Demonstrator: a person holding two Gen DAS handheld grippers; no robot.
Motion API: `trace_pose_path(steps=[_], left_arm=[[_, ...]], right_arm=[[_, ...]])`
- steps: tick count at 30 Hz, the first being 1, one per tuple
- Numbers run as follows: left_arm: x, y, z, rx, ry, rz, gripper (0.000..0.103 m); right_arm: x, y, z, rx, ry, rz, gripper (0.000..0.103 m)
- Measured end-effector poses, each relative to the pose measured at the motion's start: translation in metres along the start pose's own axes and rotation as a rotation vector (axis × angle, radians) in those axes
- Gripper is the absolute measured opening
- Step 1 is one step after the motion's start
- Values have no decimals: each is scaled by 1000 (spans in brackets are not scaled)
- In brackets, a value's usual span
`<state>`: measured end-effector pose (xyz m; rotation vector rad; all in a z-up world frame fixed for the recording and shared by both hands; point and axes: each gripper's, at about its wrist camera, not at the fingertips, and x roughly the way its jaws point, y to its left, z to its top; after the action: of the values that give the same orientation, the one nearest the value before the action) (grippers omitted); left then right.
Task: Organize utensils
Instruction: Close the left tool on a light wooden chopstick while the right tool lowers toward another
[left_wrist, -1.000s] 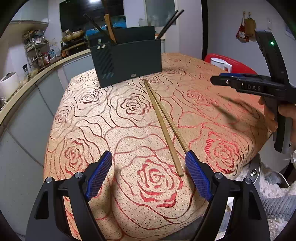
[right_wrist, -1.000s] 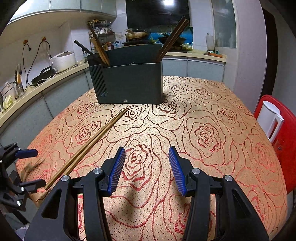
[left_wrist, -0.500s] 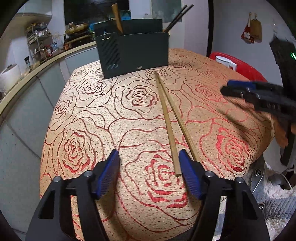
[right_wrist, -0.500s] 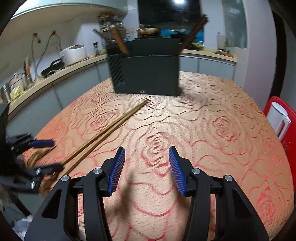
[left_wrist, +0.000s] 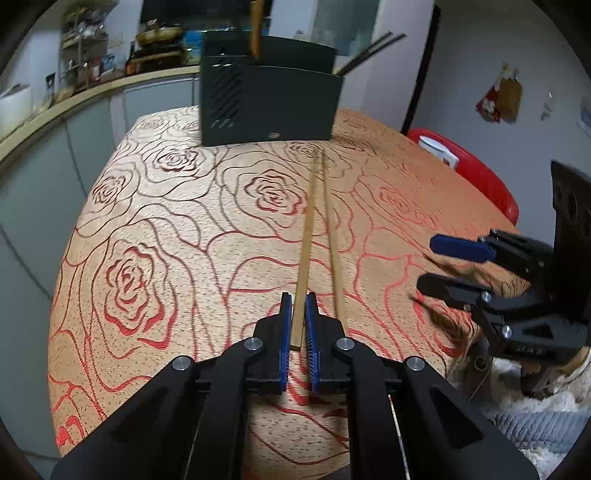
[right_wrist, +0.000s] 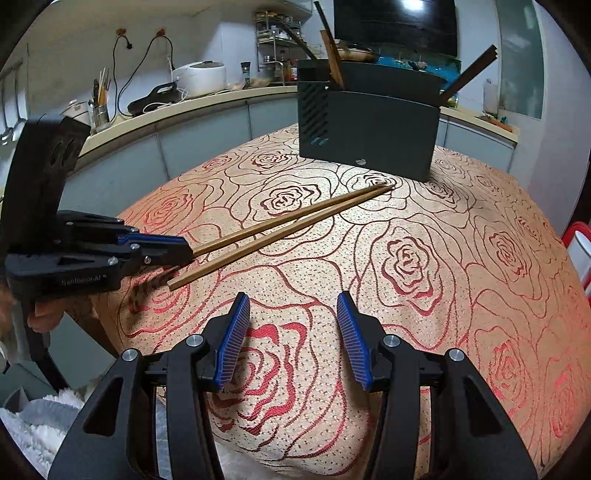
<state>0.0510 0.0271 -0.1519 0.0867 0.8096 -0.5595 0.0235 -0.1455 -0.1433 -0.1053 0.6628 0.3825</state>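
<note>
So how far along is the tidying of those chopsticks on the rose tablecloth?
Some utensils already stand in the dark holder. In hand: the left gripper has just closed its jaws on the near end of one wooden chopstick, which is still lying on the tablecloth. Left: the second chopstick lies loose beside it. The right gripper hangs open, empty.

Wooden chopsticks (left_wrist: 305, 236), woven tablecloth (left_wrist: 155, 229), seemingly matt plastic holder (left_wrist: 269, 105)

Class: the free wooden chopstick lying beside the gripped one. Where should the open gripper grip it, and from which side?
Probably the free wooden chopstick's thick near end, from above, jaws straddling its width: it lies flat on the rose-patterned cloth, that end nearest the right gripper.
</note>
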Motion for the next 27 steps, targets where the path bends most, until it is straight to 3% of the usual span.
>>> trace_pose_path(steps=[6,11,16,22,27], left_arm=[[2,-17,0,-11,20,-51,6],[9,-21,1,-95,53,-173,6],[12,-21,4,-122,59,-177,6],[7,-4,6,-168,42,-98,6],[4,5,6,-183,36,-62,6]], right_arm=[[-3,0,-3,1,-3,7,48],[-4,0,-5,4,-2,11,48],[-6,-4,-6,15,-3,13,48],[-3,9,-9,10,6,57,48],[2,27,-8,-11,0,76,56]])
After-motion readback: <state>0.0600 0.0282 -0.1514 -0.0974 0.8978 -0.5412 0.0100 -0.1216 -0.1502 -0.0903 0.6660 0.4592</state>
